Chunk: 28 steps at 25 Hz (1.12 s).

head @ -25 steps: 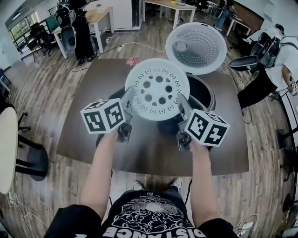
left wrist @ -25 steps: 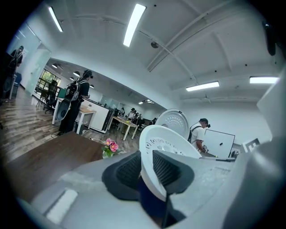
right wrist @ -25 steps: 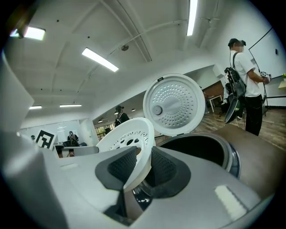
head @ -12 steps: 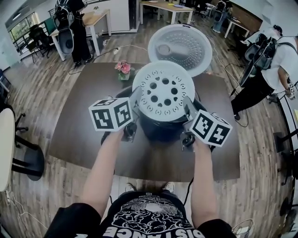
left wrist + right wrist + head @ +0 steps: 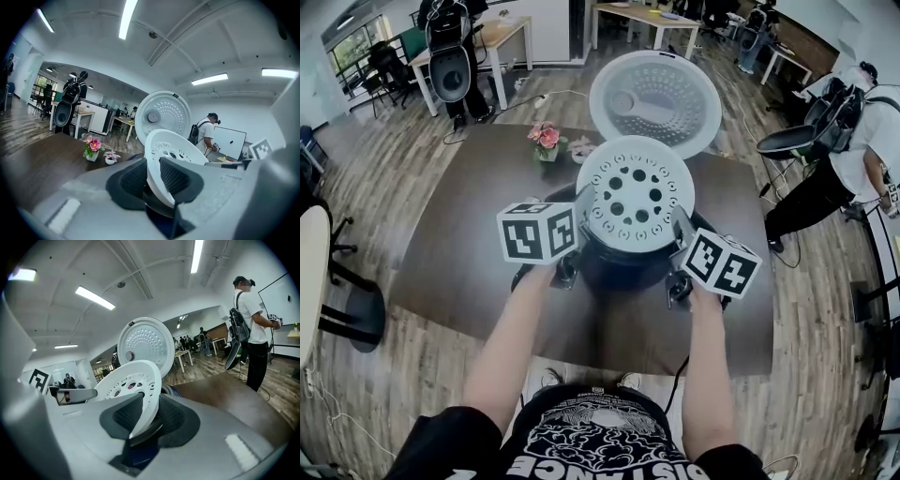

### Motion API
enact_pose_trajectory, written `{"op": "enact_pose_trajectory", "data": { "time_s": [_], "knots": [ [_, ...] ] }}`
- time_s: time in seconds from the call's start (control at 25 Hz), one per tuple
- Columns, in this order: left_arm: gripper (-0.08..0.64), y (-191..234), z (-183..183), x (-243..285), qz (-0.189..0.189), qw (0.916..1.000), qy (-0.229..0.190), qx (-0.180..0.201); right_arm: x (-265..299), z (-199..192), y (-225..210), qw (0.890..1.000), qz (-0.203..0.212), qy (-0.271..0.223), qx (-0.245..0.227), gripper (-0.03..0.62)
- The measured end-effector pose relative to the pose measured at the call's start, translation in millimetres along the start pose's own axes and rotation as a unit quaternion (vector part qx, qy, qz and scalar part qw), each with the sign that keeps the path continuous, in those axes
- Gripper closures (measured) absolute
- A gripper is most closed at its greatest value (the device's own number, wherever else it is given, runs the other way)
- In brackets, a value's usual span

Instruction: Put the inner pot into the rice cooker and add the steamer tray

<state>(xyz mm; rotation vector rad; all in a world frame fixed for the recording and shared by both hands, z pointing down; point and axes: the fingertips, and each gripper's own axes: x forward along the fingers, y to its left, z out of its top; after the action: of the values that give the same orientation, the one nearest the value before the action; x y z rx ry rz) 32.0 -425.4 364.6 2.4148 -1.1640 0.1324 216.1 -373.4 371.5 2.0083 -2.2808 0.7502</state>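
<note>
Two tools on one steamer tray [image 5: 635,193]. Your left tool [image 5: 583,208] pinches the rim on the rice cooker's [image 5: 623,264] left side, and your right tool [image 5: 679,228] takes the opposite rim. Both sets of jaws are narrowed onto the thin white edge. The opposed grips look meant to keep the tray near level, perforated face up. The tray hangs directly above the cooker's mouth, not yet seated by my reading. The lid [image 5: 656,94] stands open behind the cooker, leaving the drop clear. The inner pot is hidden beneath the tray, unconfirmed. A small flower pot [image 5: 546,141] sits on the desk [image 5: 459,253] behind-left of the cooker, well apart. Likely next: lower both sides together.
</note>
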Motion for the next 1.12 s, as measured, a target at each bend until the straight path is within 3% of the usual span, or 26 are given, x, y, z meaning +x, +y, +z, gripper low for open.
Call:
{"op": "enact_pose_trajectory", "data": {
  "time_s": [0.32,0.92,1.12],
  "knots": [
    [0.462,6.4,-10.5,13.4,0.010,0.9996,0.026,0.001,13.7,1.1,-6.7,0.999,-0.004,0.020,-0.028,0.471],
    [0.447,7.2,-15.4,15.3,0.018,0.9992,0.033,0.013,16.4,-0.2,-8.4,0.999,-0.007,0.021,-0.050,0.458],
    [0.411,10.5,-15.3,15.8,0.026,0.9990,0.032,0.020,17.5,5.3,-8.0,0.996,-0.016,0.014,-0.085,0.448]
  ]
}}
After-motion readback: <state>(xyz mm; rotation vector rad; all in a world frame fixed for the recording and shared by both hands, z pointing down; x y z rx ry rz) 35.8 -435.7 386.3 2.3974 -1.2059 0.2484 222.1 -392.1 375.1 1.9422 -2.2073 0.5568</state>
